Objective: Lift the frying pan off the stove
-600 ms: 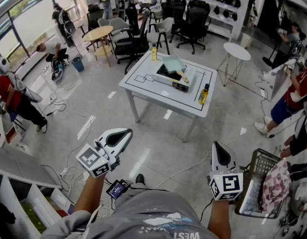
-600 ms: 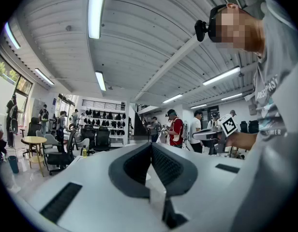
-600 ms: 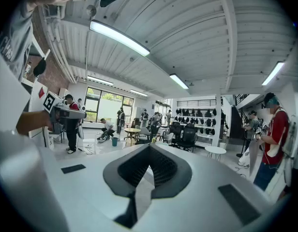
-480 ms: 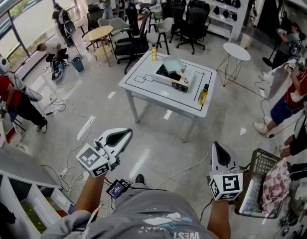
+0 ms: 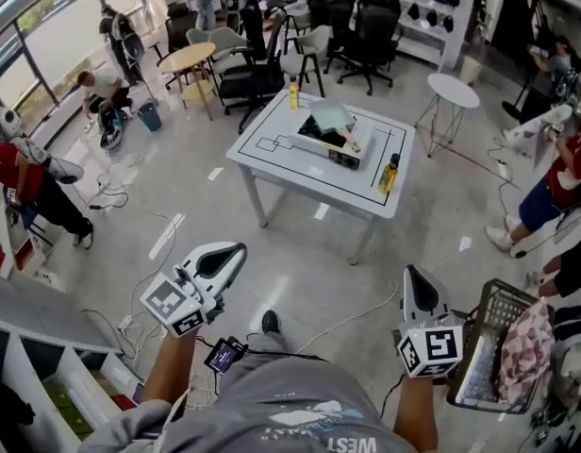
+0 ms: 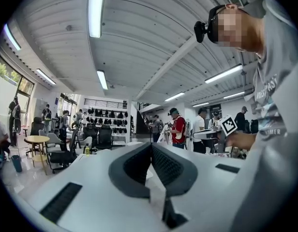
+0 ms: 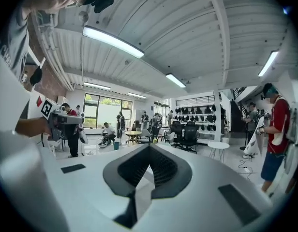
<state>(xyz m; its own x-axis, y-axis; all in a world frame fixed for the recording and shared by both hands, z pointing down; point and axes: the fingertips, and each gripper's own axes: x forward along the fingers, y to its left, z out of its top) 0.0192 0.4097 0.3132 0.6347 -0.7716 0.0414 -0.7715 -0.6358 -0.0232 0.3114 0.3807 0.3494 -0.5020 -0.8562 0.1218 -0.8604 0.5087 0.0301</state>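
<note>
Plainly the left gripper (image 5: 232, 251) and right gripper (image 5: 412, 276) are both closed and empty, well apart from the table (image 5: 272, 163), where the pan (image 5: 328, 119) sits on the stove (image 5: 321, 149). The pan is likely rigid and fairly heavy, so grip its handle (image 5: 348, 142), which seems to point toward the table's near-right side along the pan's long axis.

White right gripper (image 5: 411, 276) with black fingers (image 5: 418, 297) — white table (image 5: 300, 176), yellow bottle (image 5: 390, 174)

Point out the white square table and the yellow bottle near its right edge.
White square table (image 5: 281, 163): head view, bare top near the front edge.
Yellow bottle (image 5: 390, 176): head view, middle of its body.
</note>
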